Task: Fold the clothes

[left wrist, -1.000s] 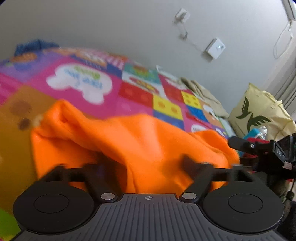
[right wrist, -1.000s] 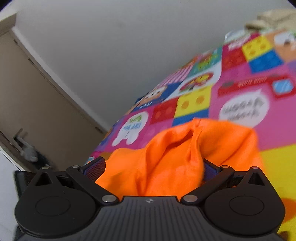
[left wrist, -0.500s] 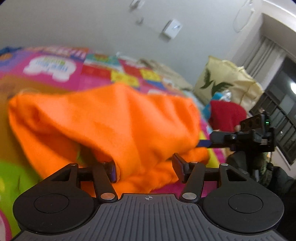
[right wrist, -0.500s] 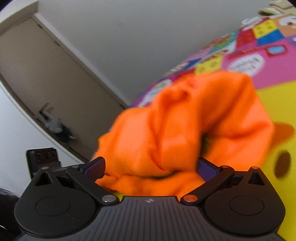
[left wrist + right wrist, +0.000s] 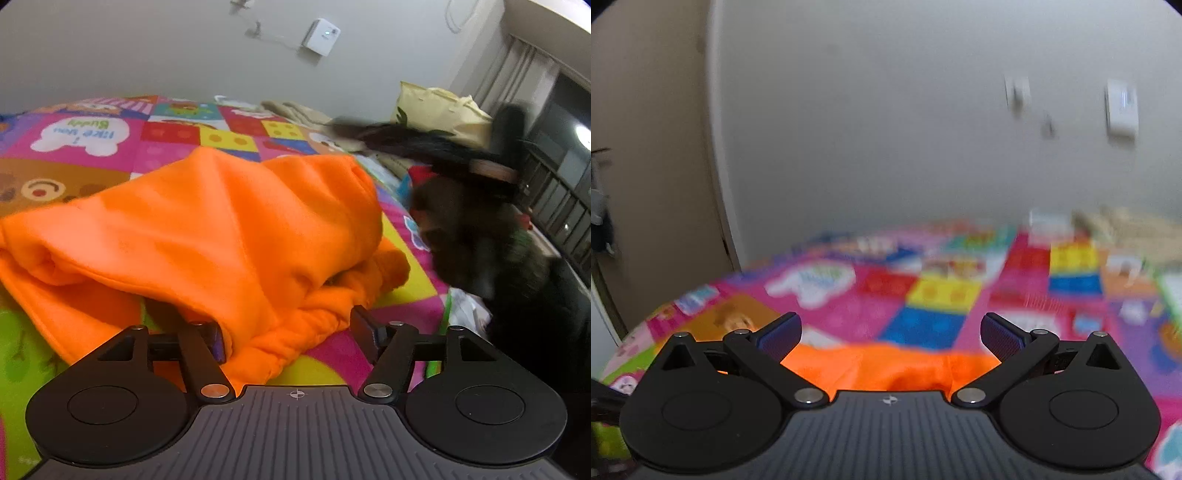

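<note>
An orange fleece garment point(image 5: 221, 236) lies bunched in a loose heap on a colourful play mat point(image 5: 92, 133). My left gripper point(image 5: 291, 336) is open with its jaws set wide, and a near fold of the garment's hem lies between them; the left fingertip is partly hidden under the cloth. My right gripper point(image 5: 890, 334) is open and empty, raised above the garment, of which only a strip point(image 5: 886, 369) shows below its fingers. The right wrist view is blurred.
A person's dark-haired head and dark clothing point(image 5: 491, 229) lean in at the right of the left wrist view. A yellow bag point(image 5: 436, 110) and folded beige cloth point(image 5: 295, 110) lie at the mat's far edge. A door point(image 5: 646, 147) stands left of the wall.
Both grippers let the orange garment down onto the mat. My right gripper pulled back and lifted off it and now points at the wall. The person's head came into the left wrist view.
</note>
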`<state>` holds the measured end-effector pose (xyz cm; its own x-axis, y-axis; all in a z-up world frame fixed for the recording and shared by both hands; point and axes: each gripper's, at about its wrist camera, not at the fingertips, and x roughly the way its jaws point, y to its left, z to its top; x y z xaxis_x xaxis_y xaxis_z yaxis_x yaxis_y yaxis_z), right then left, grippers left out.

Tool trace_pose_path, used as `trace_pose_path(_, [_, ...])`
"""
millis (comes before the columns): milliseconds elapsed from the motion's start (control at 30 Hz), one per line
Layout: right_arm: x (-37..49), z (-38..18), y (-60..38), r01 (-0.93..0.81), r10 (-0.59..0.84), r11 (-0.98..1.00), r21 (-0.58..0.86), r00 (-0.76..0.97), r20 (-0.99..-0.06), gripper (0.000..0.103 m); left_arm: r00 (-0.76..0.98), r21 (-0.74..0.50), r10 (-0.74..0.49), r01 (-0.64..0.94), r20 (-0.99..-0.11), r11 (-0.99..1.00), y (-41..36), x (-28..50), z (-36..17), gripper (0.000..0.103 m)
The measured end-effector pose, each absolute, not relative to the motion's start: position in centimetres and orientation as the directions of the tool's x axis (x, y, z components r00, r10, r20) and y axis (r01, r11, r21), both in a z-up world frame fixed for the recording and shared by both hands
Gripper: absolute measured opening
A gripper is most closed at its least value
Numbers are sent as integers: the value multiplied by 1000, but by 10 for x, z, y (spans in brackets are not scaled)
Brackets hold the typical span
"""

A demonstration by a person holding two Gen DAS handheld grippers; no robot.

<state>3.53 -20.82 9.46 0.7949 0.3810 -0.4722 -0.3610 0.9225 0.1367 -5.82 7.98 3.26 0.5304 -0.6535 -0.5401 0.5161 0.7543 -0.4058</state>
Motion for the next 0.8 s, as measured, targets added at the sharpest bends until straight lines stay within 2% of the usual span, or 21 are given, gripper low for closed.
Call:
trace_pose_path(67, [47,70,-207,-344,381,923,175,734,-563,103,554,-389,-657,533,-511,752,89,-67,45,88])
trace_pose_path(100, [47,57,-207,-344,385,920,189,700,-601,103,574,-385,-663,541,-481,748,96,-71,54,93])
trace_pose_path(133, [46,44,-207,-344,388,918,198,669,-634,103,600,-386,-662,538,-449,749,102,-72,61,94])
trace_pose_path(233, [17,30,-208,-371,358,922,110,712,-604,103,687,-397,-635,504,-354,767,116,-66,78,97])
trace_pose_path(333, [9,29,-215,-343,360,927,150,708,-608,103,769,-423,-557,412,-313,807,114,-44,78,97])
trace_pose_path(433, [3,30,-216,-331,347,933,144,713,-610,103,732,-434,-536,357,-420,827,99,-18,51,97])
trace_pose_path(533, [-3,31,-215,-329,332,937,121,721,-608,103,696,-360,-491,341,-525,868,83,-17,22,97])
trace_pose_path(633, [-12,34,-216,-346,310,936,64,725,-615,103,713,-257,-460,382,-529,888,75,-34,16,98])
trace_pose_path(800, [-28,42,-226,-339,296,939,54,719,-629,103,701,-256,-467,391,-539,884,84,-43,16,98])
